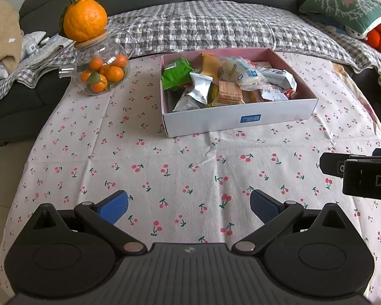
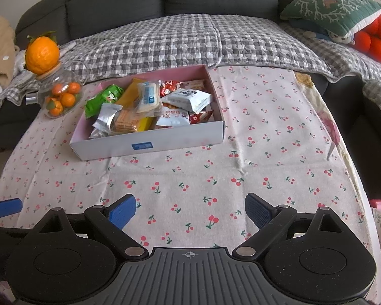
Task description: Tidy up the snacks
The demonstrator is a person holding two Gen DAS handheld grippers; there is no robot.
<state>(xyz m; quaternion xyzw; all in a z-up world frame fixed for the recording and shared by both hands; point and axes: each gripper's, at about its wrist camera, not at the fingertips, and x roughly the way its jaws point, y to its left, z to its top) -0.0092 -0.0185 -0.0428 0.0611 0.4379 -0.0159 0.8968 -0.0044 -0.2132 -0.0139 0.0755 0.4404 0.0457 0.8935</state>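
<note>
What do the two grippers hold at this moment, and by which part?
Nothing is held. The left gripper and the right gripper both stand open over the cherry-print tablecloth, with only cloth between their blue pads.

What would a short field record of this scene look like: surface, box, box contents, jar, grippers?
surface: cherry-print cloth
box: white box, open, pink inside, on the cloth
contents: mixed wrapped snacks, among them a green packet and a silver packet
jar: glass jar left of the box, small oranges inside, a large orange on its lid
left gripper: open, holds nothing
right gripper: open, holds nothing
</note>
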